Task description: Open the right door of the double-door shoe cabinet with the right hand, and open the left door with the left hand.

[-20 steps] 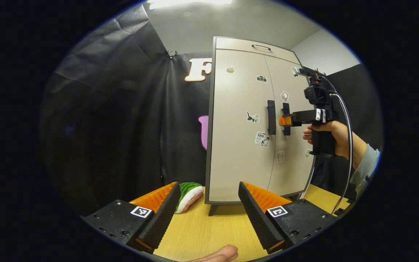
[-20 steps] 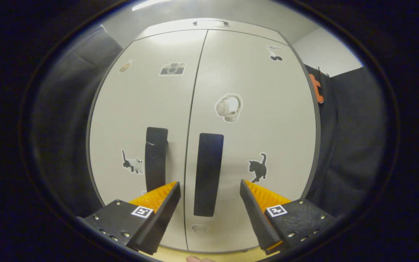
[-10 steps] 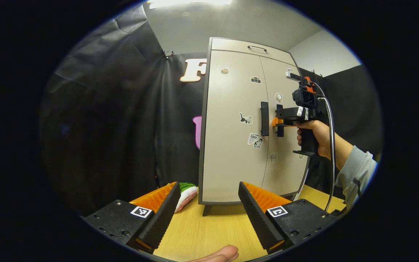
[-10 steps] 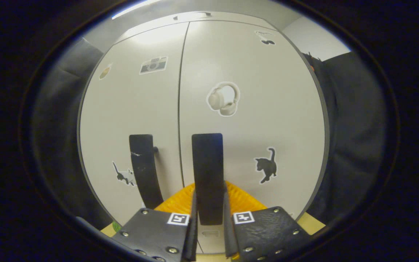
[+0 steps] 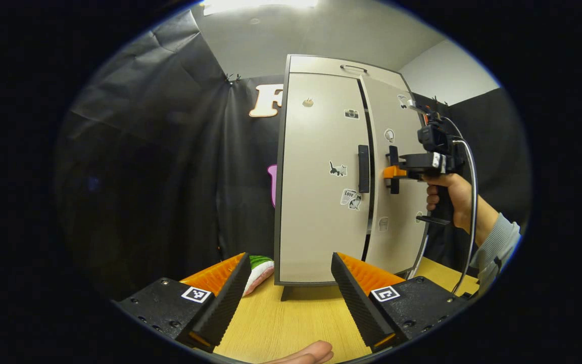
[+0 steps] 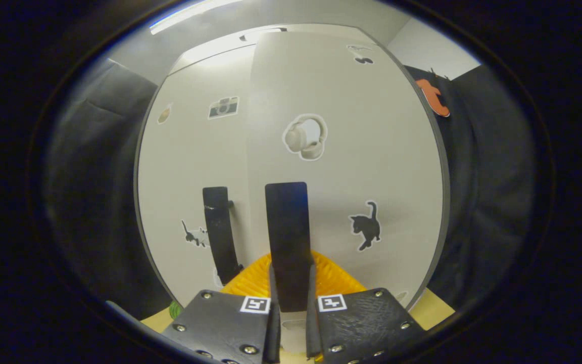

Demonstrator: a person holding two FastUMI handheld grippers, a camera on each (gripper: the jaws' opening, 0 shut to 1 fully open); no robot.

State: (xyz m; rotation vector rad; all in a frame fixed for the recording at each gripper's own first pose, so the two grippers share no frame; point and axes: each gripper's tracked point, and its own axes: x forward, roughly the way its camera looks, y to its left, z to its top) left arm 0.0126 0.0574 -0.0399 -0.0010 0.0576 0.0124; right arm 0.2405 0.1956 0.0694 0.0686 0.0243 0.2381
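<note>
In the left gripper view the beige shoe cabinet [image 5: 321, 212] stands on the table. My left gripper [image 5: 288, 288] hangs open in front of it, well short of the left door's black handle [image 5: 363, 168]. The right door [image 5: 402, 217] stands slightly ajar, with a dark gap along its inner edge. A hand [image 5: 453, 194] holds the right gripper [image 5: 393, 172] at the right door's handle [image 5: 393, 151]. In the right gripper view my right gripper [image 6: 290, 298] is shut on that black handle [image 6: 287, 232]. The left door [image 6: 190, 167] with its handle [image 6: 219, 230] lies behind.
The cabinet rests on a light wooden table [image 5: 291, 323]. A green, white and pink soft thing [image 5: 261, 267] lies at the cabinet's left foot, just beyond my left finger. A fingertip [image 5: 313, 352] shows at the bottom edge. Black cloth hangs left of and behind the cabinet.
The right gripper went from open around the right handle to shut on it, then pulled the right door slightly out, opening a gap. My left gripper stayed open.
</note>
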